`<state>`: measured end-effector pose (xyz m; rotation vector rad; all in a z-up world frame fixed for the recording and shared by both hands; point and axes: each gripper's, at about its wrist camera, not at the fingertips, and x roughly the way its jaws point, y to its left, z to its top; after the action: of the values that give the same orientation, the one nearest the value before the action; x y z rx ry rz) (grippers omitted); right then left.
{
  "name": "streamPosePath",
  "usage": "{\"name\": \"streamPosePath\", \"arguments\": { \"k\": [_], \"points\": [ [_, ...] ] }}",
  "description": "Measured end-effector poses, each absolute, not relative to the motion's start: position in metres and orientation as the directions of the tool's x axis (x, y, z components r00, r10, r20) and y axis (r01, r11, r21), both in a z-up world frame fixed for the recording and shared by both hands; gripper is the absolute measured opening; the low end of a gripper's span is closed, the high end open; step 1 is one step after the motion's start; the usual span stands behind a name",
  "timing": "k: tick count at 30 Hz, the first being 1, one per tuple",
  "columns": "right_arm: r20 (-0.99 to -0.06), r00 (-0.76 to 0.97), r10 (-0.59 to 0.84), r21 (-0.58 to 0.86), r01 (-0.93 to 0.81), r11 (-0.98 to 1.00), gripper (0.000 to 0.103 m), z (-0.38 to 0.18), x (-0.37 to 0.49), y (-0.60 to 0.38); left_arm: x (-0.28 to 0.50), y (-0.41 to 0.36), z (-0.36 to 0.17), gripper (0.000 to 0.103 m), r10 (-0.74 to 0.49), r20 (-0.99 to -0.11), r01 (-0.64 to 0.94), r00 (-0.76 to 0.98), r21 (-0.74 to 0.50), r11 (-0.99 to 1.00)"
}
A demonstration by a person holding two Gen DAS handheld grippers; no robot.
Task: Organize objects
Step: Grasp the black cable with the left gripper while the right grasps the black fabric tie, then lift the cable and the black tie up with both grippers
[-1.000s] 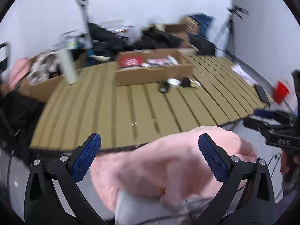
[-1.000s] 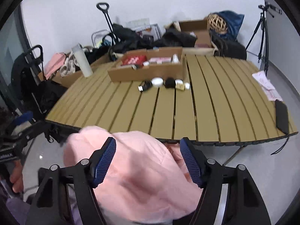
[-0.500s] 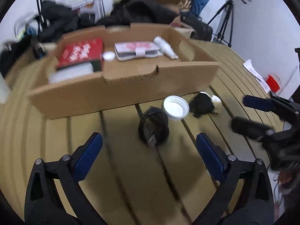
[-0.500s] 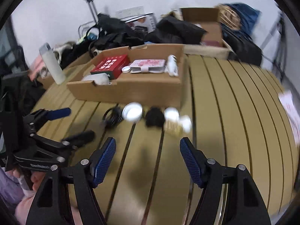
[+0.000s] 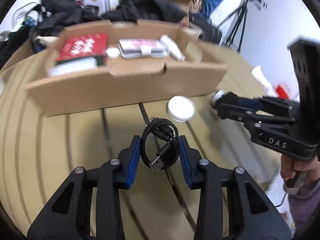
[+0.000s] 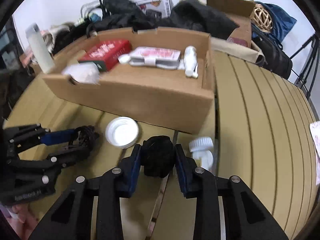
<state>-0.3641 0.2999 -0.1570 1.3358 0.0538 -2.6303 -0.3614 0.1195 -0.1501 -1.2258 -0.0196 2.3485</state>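
Left tool (image 5: pixel 159 153) grips cable (image 5: pixel 160 142); box (image 6: pixel 160 102) holds book (image 6: pixel 107 53).

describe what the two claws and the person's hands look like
Both are matte black skeletal frames with triangular cut-outs, silver rivets and blue textured pads. The right claw has white "DAS" lettering on its side; a bare hand grips its handle, with a greyish-purple garment below. No cables on them.

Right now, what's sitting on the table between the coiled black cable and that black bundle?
A white round lid lies between the cable and the black bundle, just before the cardboard box; the right wrist view shows it best.
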Motion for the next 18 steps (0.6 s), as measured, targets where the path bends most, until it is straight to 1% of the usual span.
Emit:
{"name": "streamPosePath", "arguments": {
  "k": [3,7,12,14,18],
  "points": [
    [-0.770,-0.620,-0.150,0.042,0.185,-0.982,0.035,-0.116,-0.319,0.303,-0.317,0.099,-0.107,0.034,0.427,-0.745,-0.393,-0.512,-0.238,-0.888],
    [-0.719,-0.670,-0.184,0.029,0.236,-0.971,0.035,-0.063,-0.236,0.301,-0.252,0.079,-0.060,0.034,0.364,-0.750,-0.397,-0.553,-0.147,-0.906],
    [-0.644,-0.731,-0.227,0.012,0.287,-0.958,0.035,-0.009,-0.134,0.291,-0.156,0.053,-0.005,0.034,0.369,-0.679,-0.394,-0.635,-0.127,-0.910],
    [-0.607,-0.744,-0.279,0.057,0.309,-0.949,0.035,0.002,-0.093,0.284,-0.119,0.048,0.004,0.034,0.344,-0.665,-0.360,-0.662,-0.121,-0.925],
    [-0.563,-0.748,-0.351,0.140,0.333,-0.933,0.035,0.002,-0.032,0.270,-0.054,0.045,-0.002,0.034,0.363,-0.659,-0.340,-0.659,-0.169,-0.925]
  ]
}}
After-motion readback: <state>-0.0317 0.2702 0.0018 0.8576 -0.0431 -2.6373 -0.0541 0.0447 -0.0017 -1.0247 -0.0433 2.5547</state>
